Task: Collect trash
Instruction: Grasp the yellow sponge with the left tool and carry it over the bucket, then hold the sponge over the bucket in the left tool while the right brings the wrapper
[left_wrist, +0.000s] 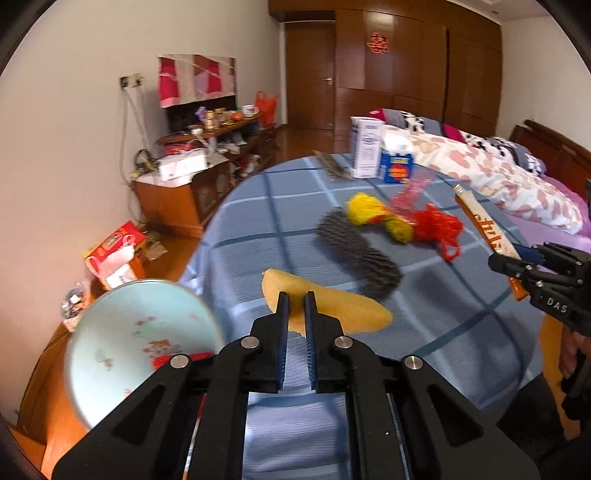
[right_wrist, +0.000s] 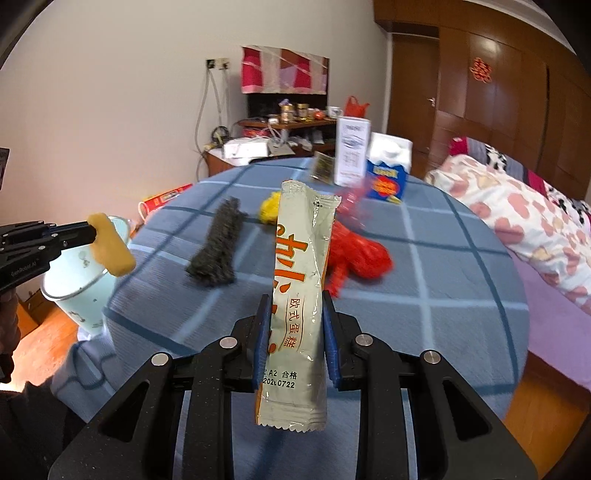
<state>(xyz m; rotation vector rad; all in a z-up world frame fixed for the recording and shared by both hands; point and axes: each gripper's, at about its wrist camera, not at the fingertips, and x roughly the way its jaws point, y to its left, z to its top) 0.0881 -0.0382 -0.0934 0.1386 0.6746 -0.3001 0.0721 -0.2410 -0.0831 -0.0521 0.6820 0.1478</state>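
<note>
Right gripper (right_wrist: 294, 325) was clamped on a long snack wrapper (right_wrist: 299, 280), pads pressing its sides near the lower half. The wrapper stood nearly upright between the jaws, its top crimp tilted away from the camera. A grip low on the body probably kept the limp foil from folding over.

Left gripper (left_wrist: 296, 314) was closed on a yellow sponge (left_wrist: 332, 306), pinching one end. In the right wrist view the sponge hung clear of the table, held out sideways just above the rim of the pale blue bin (right_wrist: 79, 273). That placement suited a drop: let go and the piece should fall inside. The bin stood on the floor against the table's edge on the left hand's side, mouth up, so either hand could reach it. Something red already lay in its bottom.

Table (left_wrist: 461, 325), round, was covered with a blue checked cloth. Still lying on it, toward the middle: a grey scrubbing pad (left_wrist: 360, 258), flat. Just beyond it were a yellow bundle (left_wrist: 376, 218) and a red mesh tangle (left_wrist: 439, 225), touching each other. These looked like the trash left to collect; judged roughly a third done.

At the far edge stood a white carton (left_wrist: 365, 147) and a blue-labelled box (left_wrist: 397, 164), upright, side by side. Whether they counted as trash could not be told.

Beyond lay a bed (left_wrist: 498, 173), a cluttered cabinet (left_wrist: 184, 184) and a wooden wardrobe (left_wrist: 406, 66).
</note>
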